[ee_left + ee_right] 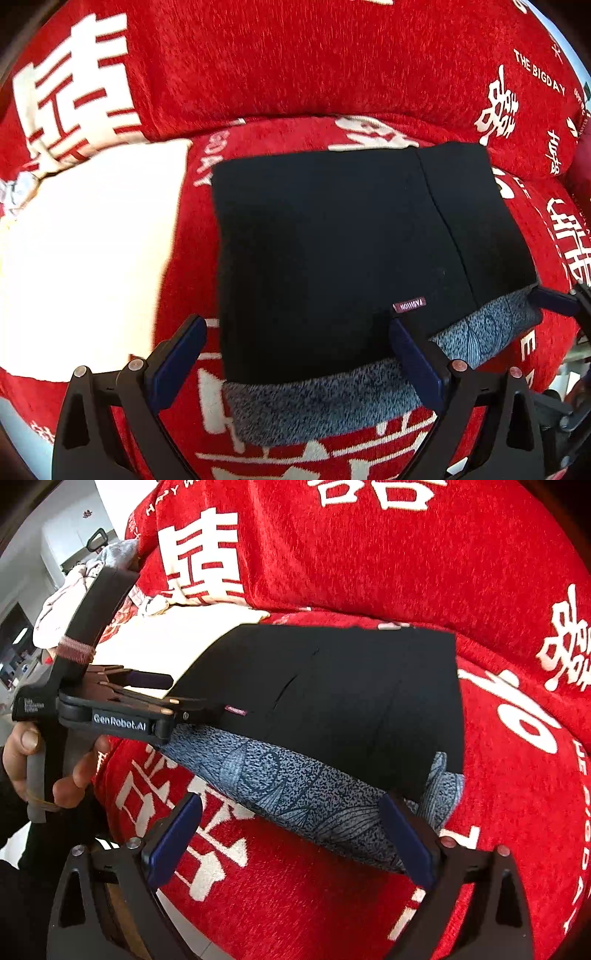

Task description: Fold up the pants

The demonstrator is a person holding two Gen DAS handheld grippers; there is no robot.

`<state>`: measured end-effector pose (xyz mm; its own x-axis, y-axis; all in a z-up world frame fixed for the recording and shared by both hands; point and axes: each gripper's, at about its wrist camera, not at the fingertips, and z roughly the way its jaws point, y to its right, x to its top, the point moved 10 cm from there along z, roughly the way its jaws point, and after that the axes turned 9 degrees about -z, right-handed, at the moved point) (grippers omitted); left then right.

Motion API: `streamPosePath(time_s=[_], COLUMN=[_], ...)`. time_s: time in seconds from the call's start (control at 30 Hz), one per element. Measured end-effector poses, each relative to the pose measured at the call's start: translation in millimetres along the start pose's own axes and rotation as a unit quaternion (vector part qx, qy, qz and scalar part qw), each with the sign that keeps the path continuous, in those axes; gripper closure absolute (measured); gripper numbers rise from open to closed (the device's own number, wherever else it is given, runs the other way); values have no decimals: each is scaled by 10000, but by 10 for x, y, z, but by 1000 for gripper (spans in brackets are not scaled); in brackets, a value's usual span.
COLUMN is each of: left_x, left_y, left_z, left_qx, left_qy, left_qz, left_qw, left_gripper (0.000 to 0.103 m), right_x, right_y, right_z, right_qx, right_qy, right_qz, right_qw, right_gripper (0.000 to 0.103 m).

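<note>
The black pants point(332, 251) lie folded into a flat rectangle on a grey-blue patterned garment point(325, 398) on the red sofa seat. A small "FASHION" label point(409, 305) sits near the pants' front edge. My left gripper point(299, 354) is open at that front edge, holding nothing. In the right wrist view the pants point(351, 698) lie ahead, over the grey garment point(295, 794). My right gripper point(291, 834) is open and empty at the grey garment's near edge. The left gripper point(147, 690) shows at the pants' left side.
A red sofa cover with white characters point(295, 66) covers seat and backrest. A white folded cloth point(85, 251) lies left of the pants. More loose clothes point(85, 587) are piled at the sofa's far left end.
</note>
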<state>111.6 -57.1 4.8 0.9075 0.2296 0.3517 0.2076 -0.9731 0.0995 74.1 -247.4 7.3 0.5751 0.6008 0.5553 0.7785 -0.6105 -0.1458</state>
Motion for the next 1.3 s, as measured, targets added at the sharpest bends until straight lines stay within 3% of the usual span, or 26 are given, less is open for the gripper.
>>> streamPosePath(time_s=[0.1,0.2,0.27,0.4,0.53,0.63,0.7,0.77,0.87,0.93,1.03,1.17,1.27,1.3], left_x=[-34,-125,-188,-215,-233,-245,-240,-234,-241,-242,-222,-226,-266,-339], left_y=[-17,-77,-106,-137,-142,-144,-135,-130,-133,-132,-118,-133,-280,-329], left_z=[-67,44,111,142,170,170,168,167,167,154,24,-258,-199,-44], left_qx=[-66,16,8,-144,-201,-201,-165,-140,-102,-76,-67,-237,143,411], left_qy=[47,-128,-227,-270,-290,-305,-316,-317,-337,-341,-224,73,17,-270], left_qz=[-38,-50,-122,-272,-356,-369,-348,-315,-328,-344,-384,-485,-542,-462], left_qw=[10000,9999,9997,9992,9987,9987,9988,9989,9988,9988,9990,9985,9984,9977], left_gripper=[3,3,0,0,0,0,0,0,0,0,0,0,0,0], right_x=[18,-154,-160,156,599,891,943,812,762,763,764,519,221,85], right_y=[-26,47,40,89,491,762,858,928,872,808,680,414,249,238], right_z=[-79,133,146,-97,-41,206,449,706,732,642,326,-21,-98,-49], right_qx=[59,-2,34,155,-16,-185,-265,-343,-614,-607,-711,-721,-518,-482], right_qy=[168,-302,-322,149,285,122,-234,-815,-911,-863,-457,-135,-83,-183], right_qz=[28,103,50,23,372,624,660,830,591,608,646,741,826,879], right_qw=[9998,9995,9995,9998,9989,9978,9972,9926,9922,9926,9943,9946,9952,9948], right_gripper=[5,5,5,5,5,5,5,5,4,4,4,4,3,2])
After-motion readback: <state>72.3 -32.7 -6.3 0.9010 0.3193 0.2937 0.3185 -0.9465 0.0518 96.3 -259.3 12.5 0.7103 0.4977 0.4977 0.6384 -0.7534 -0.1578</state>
